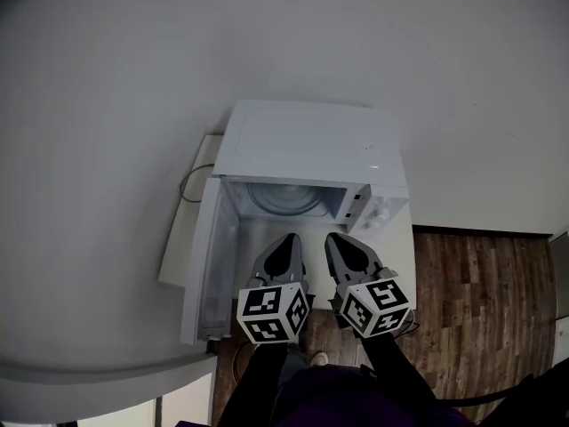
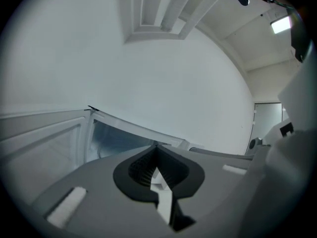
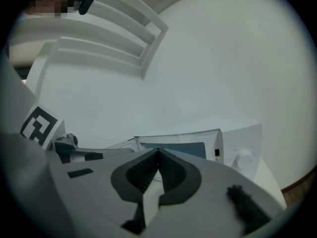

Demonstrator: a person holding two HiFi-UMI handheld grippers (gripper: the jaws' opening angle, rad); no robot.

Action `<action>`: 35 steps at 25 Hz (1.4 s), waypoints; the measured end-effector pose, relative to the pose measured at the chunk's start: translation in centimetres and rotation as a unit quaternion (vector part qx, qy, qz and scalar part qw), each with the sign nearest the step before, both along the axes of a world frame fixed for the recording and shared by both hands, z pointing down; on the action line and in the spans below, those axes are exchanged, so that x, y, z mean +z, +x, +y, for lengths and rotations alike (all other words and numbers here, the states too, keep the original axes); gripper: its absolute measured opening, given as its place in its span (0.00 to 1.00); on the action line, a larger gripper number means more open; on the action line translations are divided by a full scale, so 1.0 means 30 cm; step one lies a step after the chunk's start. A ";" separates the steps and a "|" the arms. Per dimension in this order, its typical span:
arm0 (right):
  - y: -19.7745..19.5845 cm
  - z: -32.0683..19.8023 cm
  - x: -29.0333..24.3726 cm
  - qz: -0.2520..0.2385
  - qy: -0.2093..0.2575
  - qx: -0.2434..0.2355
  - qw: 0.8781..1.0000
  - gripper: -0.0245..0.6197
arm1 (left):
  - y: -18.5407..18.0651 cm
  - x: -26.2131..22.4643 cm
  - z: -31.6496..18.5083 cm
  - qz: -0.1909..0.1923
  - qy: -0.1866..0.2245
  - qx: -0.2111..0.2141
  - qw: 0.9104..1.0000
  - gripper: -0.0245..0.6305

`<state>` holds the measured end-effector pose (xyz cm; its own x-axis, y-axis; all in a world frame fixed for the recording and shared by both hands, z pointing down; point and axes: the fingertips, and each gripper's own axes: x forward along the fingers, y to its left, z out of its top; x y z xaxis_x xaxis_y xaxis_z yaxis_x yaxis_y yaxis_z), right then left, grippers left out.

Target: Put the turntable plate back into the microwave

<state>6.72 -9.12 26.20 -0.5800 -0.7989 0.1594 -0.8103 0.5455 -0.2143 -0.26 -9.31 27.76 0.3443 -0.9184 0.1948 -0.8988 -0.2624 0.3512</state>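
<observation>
Cable (image 1: 189, 181): a thin loop left of the microwave (image 1: 307, 140), partly hidden behind it.
Door (image 1: 210, 265): swung open at the left (its bottom corner is hard to make out beside the marker cube).
Turntable plate (image 1: 283, 199): lying inside the microwave; only its front arc shows, the rest is hidden under the roof. Neither gripper view shows it clearly, only a pale bluish opening.
Person: only dark sleeves, cut off by the bottom edge of the head view.
Left claw (image 1: 286, 237) (image 2: 155, 145): jaws pressed together with nothing between them, held in the air in front of the opening, touching nothing.
Right claw (image 1: 333, 237) (image 3: 158, 150): also closed tight and empty, just beside the left one, clear of the microwave.
Knobs (image 1: 378, 210) (image 3: 242, 159): on the panel at the right of the opening, small and blurred.
Worktop (image 1: 402, 258): a white strip under the microwave, mostly covered by it.
Floor (image 1: 480, 283): wood planks at the right.
</observation>
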 end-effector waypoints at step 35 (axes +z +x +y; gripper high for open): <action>0.018 -0.023 -0.035 0.046 0.059 0.009 0.997 0.05 | -0.034 -0.002 -0.017 -0.105 0.053 -0.050 0.992 0.04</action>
